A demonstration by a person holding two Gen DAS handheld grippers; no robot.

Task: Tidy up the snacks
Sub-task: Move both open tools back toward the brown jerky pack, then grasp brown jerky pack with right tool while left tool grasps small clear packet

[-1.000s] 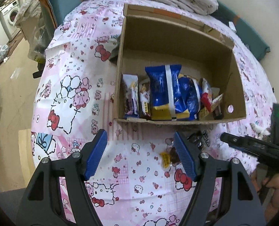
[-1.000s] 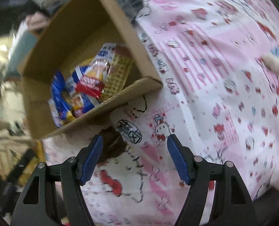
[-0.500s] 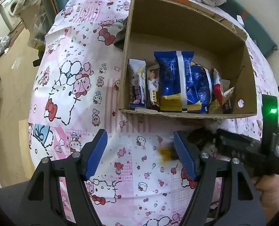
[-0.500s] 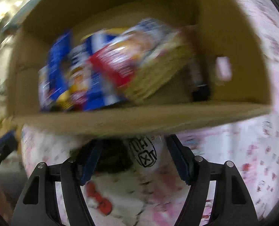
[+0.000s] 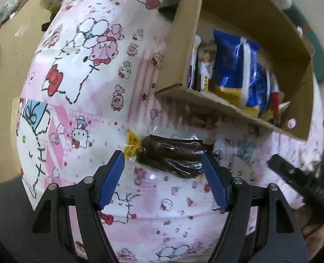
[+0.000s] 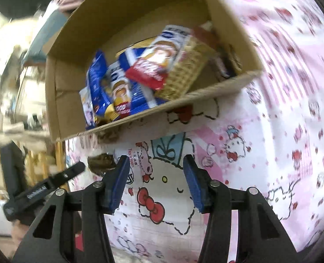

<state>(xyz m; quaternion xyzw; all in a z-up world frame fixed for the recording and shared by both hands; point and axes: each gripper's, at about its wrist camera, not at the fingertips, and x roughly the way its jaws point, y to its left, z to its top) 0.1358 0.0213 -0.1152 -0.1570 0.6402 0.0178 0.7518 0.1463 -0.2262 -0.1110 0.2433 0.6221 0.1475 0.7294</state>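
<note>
Snack packet — clear wrapper, dark brown contents, yellow label at its left end — lies flat on the patterned tablecloth, just in front of the near wall of the cardboard box. In the right wrist view only its dark end shows, left of the left blue pad.

Left gripper: jaws spread wide, one blue pad at each end of the packet. Whether the pads touch the wrapper cannot be told. One second ago the packet lay small and off to the right, behind the right pad; the gripper has since advanced, and the packet now lies between the pads and fills the gap.

Right gripper: jaws apart, holding nothing, over the cartoon print near the box front. Half a second ago its view was filled by the box interior; it has since drawn back, and the tablecloth below the box is now visible. Its black body shows at the right edge of the left wrist view, farther from the packet than half a second ago.

Box contents — blue bags, a red-and-white wrapper, a wafer-print pack — stand unchanged.
</note>
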